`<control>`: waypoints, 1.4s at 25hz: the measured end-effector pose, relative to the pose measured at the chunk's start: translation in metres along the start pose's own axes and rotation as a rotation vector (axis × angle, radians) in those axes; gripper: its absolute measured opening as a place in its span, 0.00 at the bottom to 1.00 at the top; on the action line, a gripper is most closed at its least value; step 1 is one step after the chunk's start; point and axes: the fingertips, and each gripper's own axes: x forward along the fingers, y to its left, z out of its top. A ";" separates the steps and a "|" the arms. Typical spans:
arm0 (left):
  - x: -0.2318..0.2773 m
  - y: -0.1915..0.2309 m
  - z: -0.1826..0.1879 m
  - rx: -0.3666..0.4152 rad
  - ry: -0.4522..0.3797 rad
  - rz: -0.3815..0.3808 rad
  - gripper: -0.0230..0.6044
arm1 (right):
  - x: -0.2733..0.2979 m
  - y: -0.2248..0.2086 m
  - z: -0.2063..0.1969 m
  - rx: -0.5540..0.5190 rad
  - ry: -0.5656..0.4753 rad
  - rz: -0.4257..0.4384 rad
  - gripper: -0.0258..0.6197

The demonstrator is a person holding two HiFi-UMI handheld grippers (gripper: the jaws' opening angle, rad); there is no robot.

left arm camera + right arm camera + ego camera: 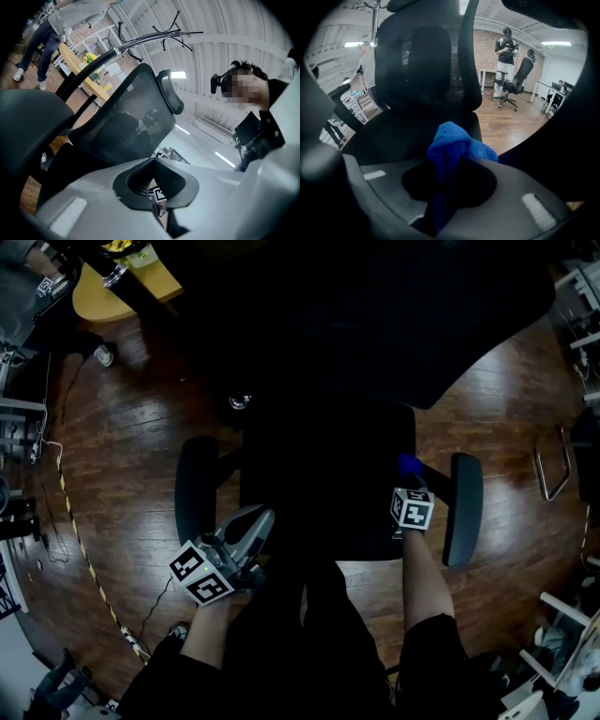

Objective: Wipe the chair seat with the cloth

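While my right tool was clamped on the bunched blue cloth at the right edge of the chair seat in the head view, a hard drag could have pulled it loose. My left tool, closed and empty, hovered at lower left.

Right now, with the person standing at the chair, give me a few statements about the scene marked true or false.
1. The right hand-held gripper is shut on a blue cloth. True.
2. The left hand-held gripper holds a second cloth. False: its jaws are together with nothing between them.
3. The chair stands on carpet. False: it stands on a wood floor.
4. The chair's backrest is mesh. True.
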 end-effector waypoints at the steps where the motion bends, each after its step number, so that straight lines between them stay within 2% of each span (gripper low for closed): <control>1: -0.002 0.000 0.002 0.000 -0.006 0.002 0.02 | -0.002 0.002 0.002 0.030 -0.012 0.014 0.14; 4: -0.012 0.002 0.008 0.002 -0.025 0.014 0.02 | -0.012 0.033 0.013 0.176 -0.099 0.131 0.14; 6: -0.020 0.005 0.013 0.004 -0.040 0.026 0.02 | -0.013 0.078 0.020 0.216 -0.141 0.249 0.14; 9: -0.034 0.009 0.020 0.003 -0.071 0.045 0.02 | -0.005 0.167 0.021 0.173 -0.113 0.399 0.14; 13: -0.051 0.013 0.030 -0.013 -0.131 0.071 0.02 | 0.010 0.276 0.016 0.113 -0.036 0.546 0.14; 17: -0.067 0.018 0.036 -0.022 -0.177 0.116 0.02 | 0.015 0.357 0.016 0.099 0.008 0.658 0.14; 19: -0.077 0.020 0.039 -0.024 -0.190 0.134 0.02 | 0.010 0.394 0.008 0.046 0.041 0.706 0.14; 21: -0.086 0.021 0.038 -0.025 -0.199 0.147 0.02 | 0.009 0.415 -0.011 -0.052 0.095 0.690 0.14; 24: -0.094 0.022 0.035 -0.023 -0.204 0.155 0.02 | 0.012 0.423 -0.026 -0.172 0.096 0.622 0.14; 28: -0.088 0.023 0.031 -0.018 -0.185 0.148 0.02 | 0.015 0.406 -0.028 -0.175 0.090 0.604 0.14; 31: -0.077 0.021 0.030 -0.012 -0.159 0.134 0.02 | 0.019 0.366 -0.032 -0.144 0.100 0.541 0.14; 35: -0.051 0.010 0.026 -0.003 -0.119 0.085 0.02 | 0.015 0.282 -0.042 -0.079 0.114 0.413 0.14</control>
